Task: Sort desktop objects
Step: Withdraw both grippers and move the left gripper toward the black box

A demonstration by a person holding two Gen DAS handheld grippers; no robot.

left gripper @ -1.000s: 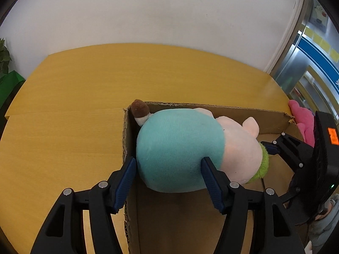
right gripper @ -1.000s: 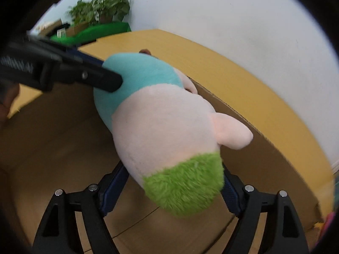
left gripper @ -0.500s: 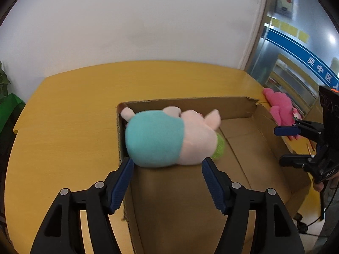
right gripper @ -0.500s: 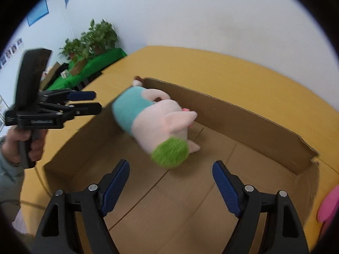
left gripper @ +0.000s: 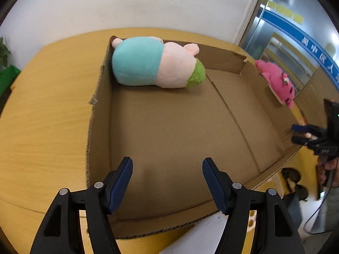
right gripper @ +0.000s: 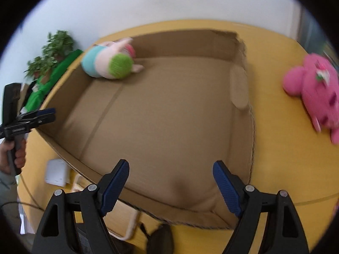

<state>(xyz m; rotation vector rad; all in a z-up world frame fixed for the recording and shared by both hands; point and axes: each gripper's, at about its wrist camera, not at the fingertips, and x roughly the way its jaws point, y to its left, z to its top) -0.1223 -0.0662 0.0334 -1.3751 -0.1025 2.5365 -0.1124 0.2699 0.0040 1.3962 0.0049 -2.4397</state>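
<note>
A plush pig with a teal body, pink head and green tuft point(left gripper: 156, 63) lies in the far left corner of the shallow cardboard box point(left gripper: 182, 127); it also shows in the right wrist view point(right gripper: 110, 62). My left gripper point(left gripper: 167, 180) is open and empty over the box's near edge. My right gripper point(right gripper: 170, 182) is open and empty over the box's near side point(right gripper: 161, 110). A pink plush toy point(right gripper: 315, 93) lies on the table to the right of the box; it also shows in the left wrist view point(left gripper: 277, 82).
The box sits on a yellow wooden table point(left gripper: 46, 110). Potted plants point(right gripper: 53, 50) on a green stand are beyond the table's left side. A white wall is behind. A glass door point(left gripper: 296, 33) is at the right.
Both grippers let go of the plush pig, which dropped into the box's far left corner. Both grippers opened and drew back toward the box's near side.
</note>
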